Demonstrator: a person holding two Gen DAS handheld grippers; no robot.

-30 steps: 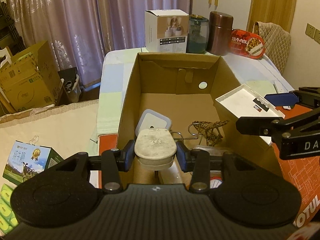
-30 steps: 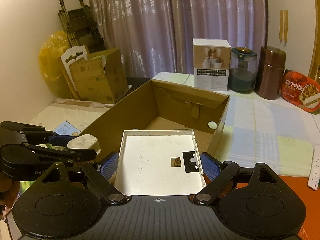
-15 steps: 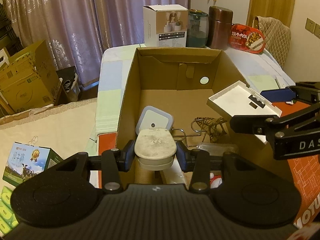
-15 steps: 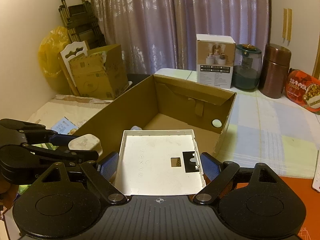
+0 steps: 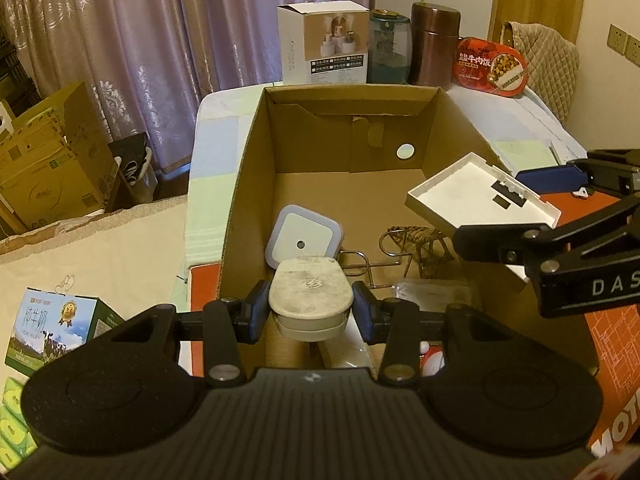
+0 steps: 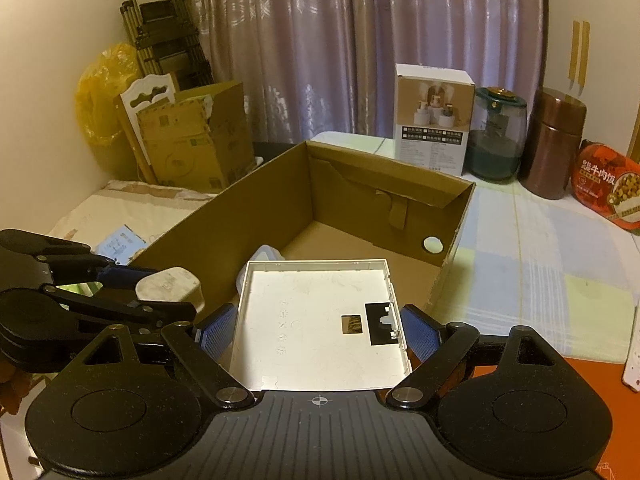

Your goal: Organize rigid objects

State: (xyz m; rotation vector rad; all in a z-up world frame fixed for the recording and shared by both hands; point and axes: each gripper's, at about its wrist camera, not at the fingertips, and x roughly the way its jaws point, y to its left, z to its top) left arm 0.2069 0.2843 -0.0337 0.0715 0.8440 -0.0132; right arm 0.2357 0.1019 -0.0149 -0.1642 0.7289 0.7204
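Note:
My left gripper point(image 5: 311, 311) is shut on a beige oval case point(image 5: 311, 295) and holds it above the near end of an open cardboard box point(image 5: 248, 152). My right gripper point(image 6: 318, 330) is shut on a flat white square tray point(image 6: 320, 320), held level over the box's near right side; the tray also shows in the left wrist view point(image 5: 476, 192). Inside the box lie a square blue-rimmed white container point(image 5: 304, 236), a wire and wicker rack point(image 5: 416, 244) and a clear packet point(image 5: 432, 292). The case also shows in the right wrist view point(image 6: 170, 286).
At the table's far end stand a white product box point(image 5: 324, 48), a dark green jar point(image 5: 390, 52), a copper canister point(image 5: 434, 44) and a red food tin point(image 5: 492, 66). Cardboard boxes point(image 5: 44, 148) and a milk carton point(image 5: 52, 332) are at the left. A red mat point(image 6: 600, 380) lies at the right.
Both grippers, still holding their objects, have risen and pulled back a little from the box, so more of its inside shows. The grips have not changed.

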